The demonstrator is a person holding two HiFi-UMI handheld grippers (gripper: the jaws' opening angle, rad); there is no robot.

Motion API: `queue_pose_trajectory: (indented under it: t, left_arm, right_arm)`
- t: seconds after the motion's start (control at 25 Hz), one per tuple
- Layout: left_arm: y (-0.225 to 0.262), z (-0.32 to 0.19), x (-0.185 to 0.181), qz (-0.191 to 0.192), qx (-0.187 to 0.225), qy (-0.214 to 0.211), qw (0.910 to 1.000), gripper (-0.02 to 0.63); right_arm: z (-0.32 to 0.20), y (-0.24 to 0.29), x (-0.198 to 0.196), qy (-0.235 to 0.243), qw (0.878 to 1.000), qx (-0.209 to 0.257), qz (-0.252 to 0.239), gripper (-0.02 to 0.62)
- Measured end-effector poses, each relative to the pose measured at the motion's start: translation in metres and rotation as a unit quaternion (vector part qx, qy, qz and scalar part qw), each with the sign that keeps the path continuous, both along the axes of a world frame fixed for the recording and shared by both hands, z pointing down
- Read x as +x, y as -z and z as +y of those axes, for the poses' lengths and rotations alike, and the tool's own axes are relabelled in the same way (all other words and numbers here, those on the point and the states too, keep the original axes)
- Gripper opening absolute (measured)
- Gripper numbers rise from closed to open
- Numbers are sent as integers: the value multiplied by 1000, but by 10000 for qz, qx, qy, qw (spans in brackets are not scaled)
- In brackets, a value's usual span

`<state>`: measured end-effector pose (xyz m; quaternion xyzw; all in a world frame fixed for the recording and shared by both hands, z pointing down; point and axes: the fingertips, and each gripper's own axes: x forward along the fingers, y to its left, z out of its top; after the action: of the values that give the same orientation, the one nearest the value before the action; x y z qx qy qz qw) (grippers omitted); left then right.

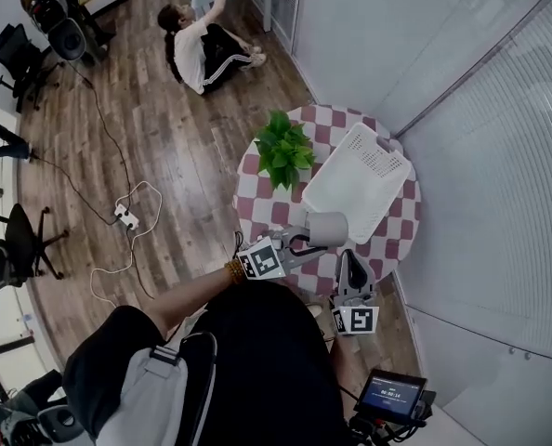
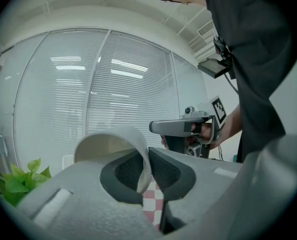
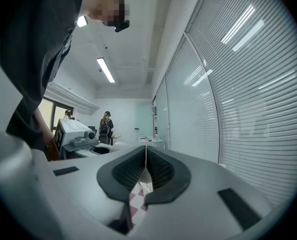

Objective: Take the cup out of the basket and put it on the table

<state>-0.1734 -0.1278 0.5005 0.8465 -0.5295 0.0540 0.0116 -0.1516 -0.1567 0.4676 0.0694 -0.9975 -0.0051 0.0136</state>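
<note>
Brown wood-plank floor [image 1: 164, 156] from 9 to 12 o'clock, frosted glass walls [image 1: 480, 137] at 3, round red-and-white checked table [image 1: 257, 214], white perforated plastic basket [image 1: 360, 179] on it, leafy green plant [image 1: 283, 150] at the basket's 9 o'clock, white cup [image 1: 328, 228] outside at its 7, wall pinched in the left gripper [image 2: 147, 169], right gripper [image 3: 145, 169] closed, empty.

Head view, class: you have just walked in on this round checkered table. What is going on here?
A person works two handheld grippers over a round table with a red-and-white checkered cloth. The left gripper is shut on the wall of a pale grey cup, held tipped on its side just outside the white perforated plastic basket, which looks empty. The right gripper is shut on nothing. A green leafy plant stands beside the basket. The cup seems not yet set down.
</note>
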Motion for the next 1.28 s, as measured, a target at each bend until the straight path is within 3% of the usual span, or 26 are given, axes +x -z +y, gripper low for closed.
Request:
queue_pose_trajectory:
  t: [0.4, 0.72, 1.28]
  left_arm:
    - [2, 1, 29, -16, -18, 543, 9985, 32]
    - [-12, -4, 31, 38, -112, 962, 9953, 32]
    - [-34, -4, 25, -88, -214, 1163, 9930, 33]
  right_arm:
    - [-3, -10, 29, 359, 9993, 19, 115, 11]
    - [-10, -26, 35, 520, 9984, -116, 169, 11]
    - [-13, -50, 31, 935, 9947, -197, 393, 9]
